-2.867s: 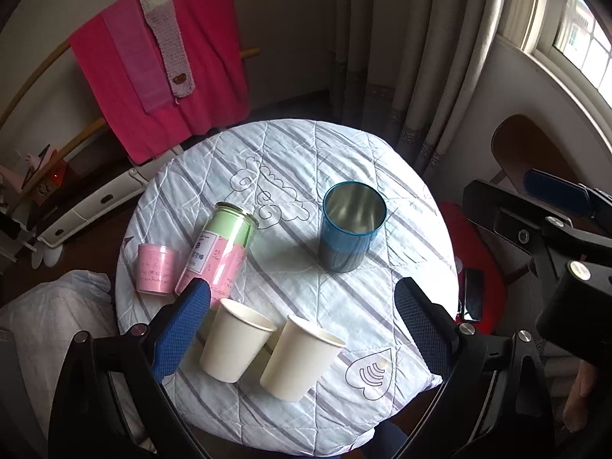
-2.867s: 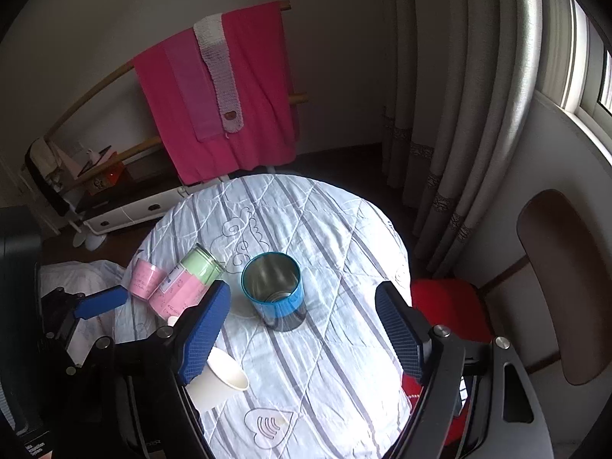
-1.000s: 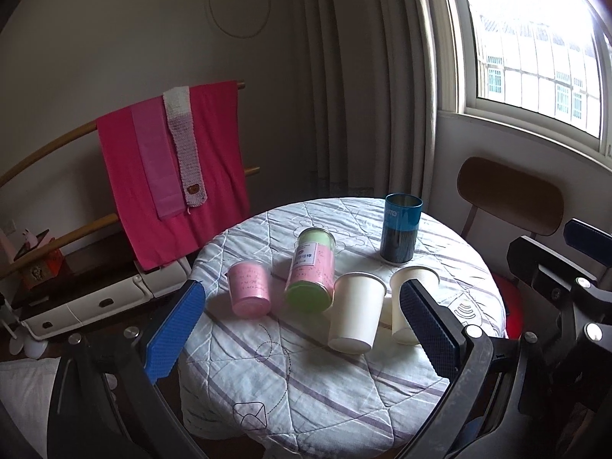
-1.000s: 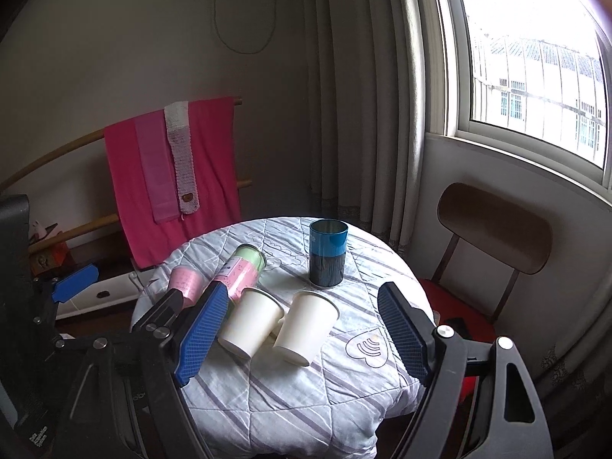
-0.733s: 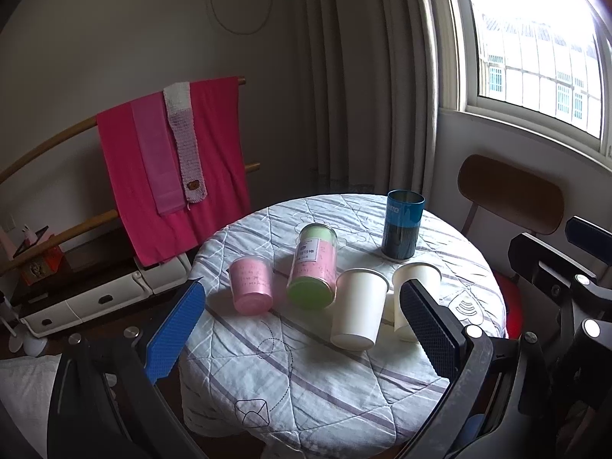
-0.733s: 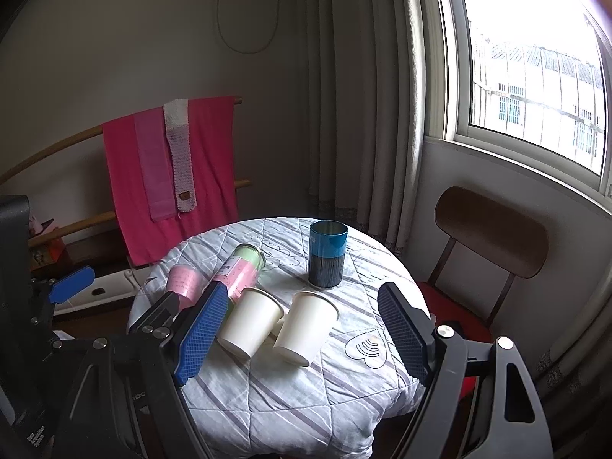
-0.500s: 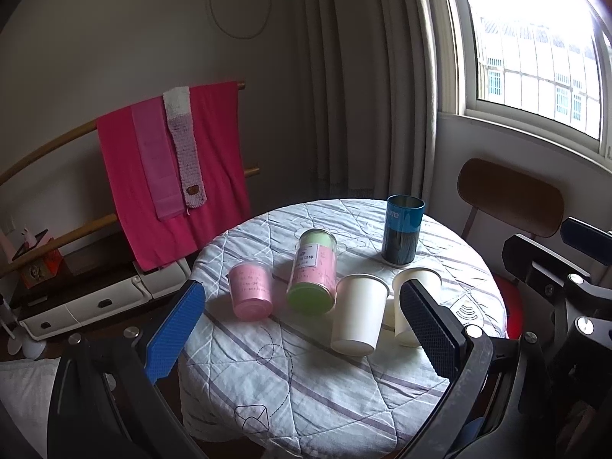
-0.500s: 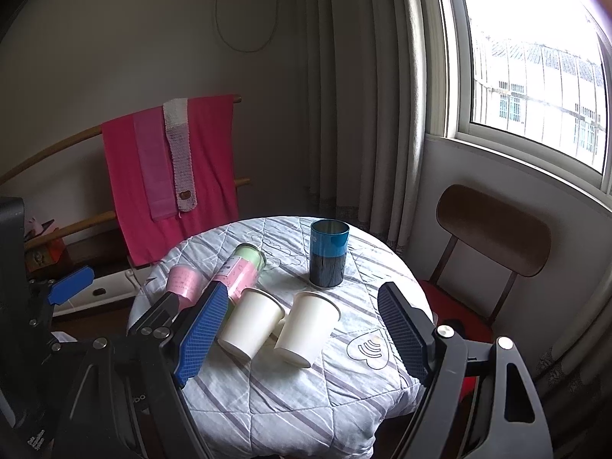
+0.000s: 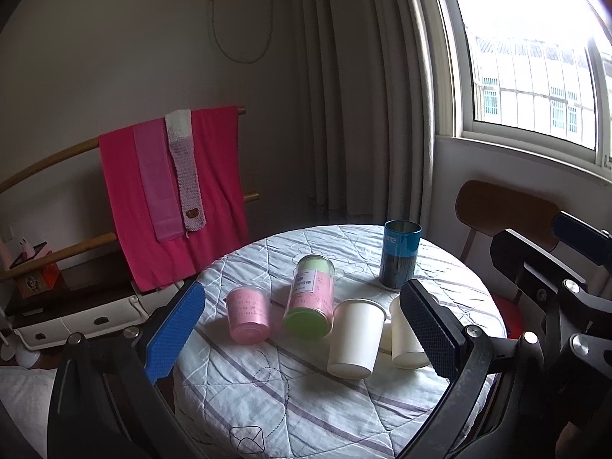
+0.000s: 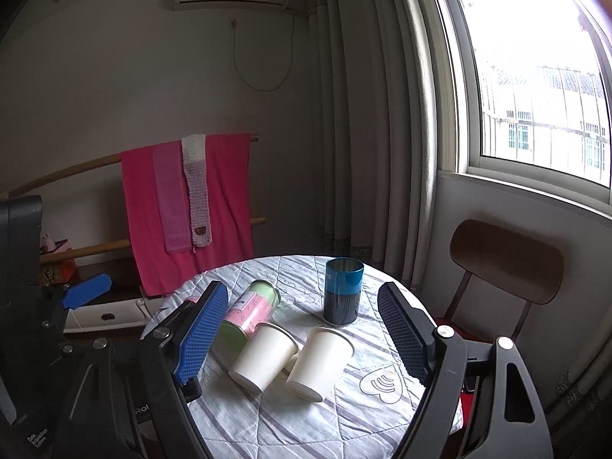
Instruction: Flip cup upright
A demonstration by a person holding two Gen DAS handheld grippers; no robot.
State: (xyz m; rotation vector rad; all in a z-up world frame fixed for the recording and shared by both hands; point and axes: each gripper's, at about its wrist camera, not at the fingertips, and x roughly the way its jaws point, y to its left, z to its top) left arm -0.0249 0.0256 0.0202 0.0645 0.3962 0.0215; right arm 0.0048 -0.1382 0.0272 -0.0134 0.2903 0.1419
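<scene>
Blue-padded left tongs (image 9: 302, 336) hang spread and empty, pulled back from overhead; the cups on the counter (image 9: 306, 413) lie as before: blue cup (image 9: 399, 254) upright, pink cup (image 9: 248, 319) inverted. Right tongs (image 10: 302, 338), likewise spread, frame two white cups (image 10: 264, 357), apparently upright.

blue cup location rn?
Blue cup stands upright at the table's far right, beyond the two white cups, nearest the chair.

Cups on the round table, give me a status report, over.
Left gripper and right gripper open, empty, short of the table. Five cups standing mouth-up, the pink-and-green one leaning. Nothing in the way.
</scene>
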